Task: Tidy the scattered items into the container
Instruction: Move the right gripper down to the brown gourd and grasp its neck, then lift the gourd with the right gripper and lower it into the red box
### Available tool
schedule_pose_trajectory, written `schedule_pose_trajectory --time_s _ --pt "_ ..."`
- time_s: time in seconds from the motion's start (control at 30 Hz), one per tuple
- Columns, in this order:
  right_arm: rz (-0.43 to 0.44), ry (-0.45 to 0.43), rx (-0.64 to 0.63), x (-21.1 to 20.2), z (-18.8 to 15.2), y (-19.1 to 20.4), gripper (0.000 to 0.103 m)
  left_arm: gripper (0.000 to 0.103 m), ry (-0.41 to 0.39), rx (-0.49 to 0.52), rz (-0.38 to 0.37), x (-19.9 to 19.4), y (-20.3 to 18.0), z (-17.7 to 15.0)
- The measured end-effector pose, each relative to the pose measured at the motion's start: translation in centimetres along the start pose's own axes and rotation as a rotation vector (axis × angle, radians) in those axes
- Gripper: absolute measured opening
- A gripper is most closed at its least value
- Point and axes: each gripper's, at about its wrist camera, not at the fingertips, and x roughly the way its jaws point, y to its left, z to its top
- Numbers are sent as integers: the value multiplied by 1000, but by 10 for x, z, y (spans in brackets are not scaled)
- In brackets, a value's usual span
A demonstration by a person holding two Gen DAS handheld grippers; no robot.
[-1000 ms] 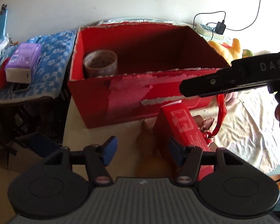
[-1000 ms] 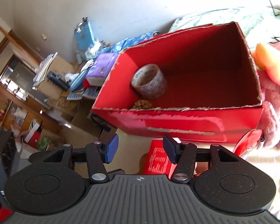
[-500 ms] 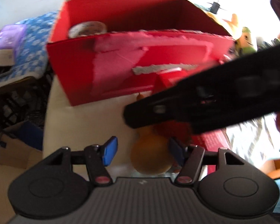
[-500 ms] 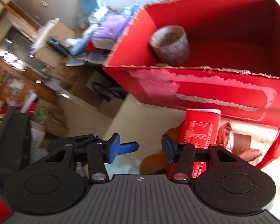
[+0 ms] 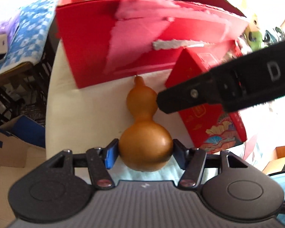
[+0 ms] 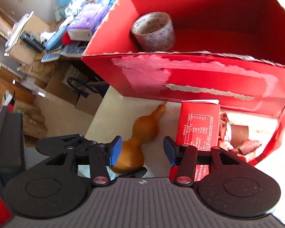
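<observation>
Left wrist view now has the left gripper (image 5: 144, 151) down on the tabletop (image 5: 85, 117) with its blue-padded fingers (image 5: 110, 156) touching either side of the gourd (image 5: 144, 133), clamped on the fat lower bulb; a second ago those fingers stood open and well short of it, so the grasp has just been made. The gourd lies with its stem pointing far, toward the near wall of the red cardboard box (image 5: 108, 43), so lifting it over that wall looks like the next call. To its right lies a small red printed carton (image 5: 209, 110), with the right gripper's black body crossing above it.

Right wrist view shows the right gripper (image 6: 142, 151) lower than before, its fingers spread and empty, hovering between gourd (image 6: 140, 138) and carton (image 6: 197, 125). Inside the box (image 6: 199, 79) a roll of packing tape (image 6: 153, 32) sits at the left corner.
</observation>
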Motion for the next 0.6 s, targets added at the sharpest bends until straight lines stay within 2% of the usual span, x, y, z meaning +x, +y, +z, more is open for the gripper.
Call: schedule_pose_trajectory --time_s 0.23,0.5,0.6 --pt "-23 77 -40 28 7 12 49 61 -15 10 -10 0 1 -1" --pt "-101 85 -140 42 16 31 55 61 -25 30 8 -1 -1 -4" --pt "-112 84 -183 43 17 36 55 61 -40 28 13 -5 0 -6"
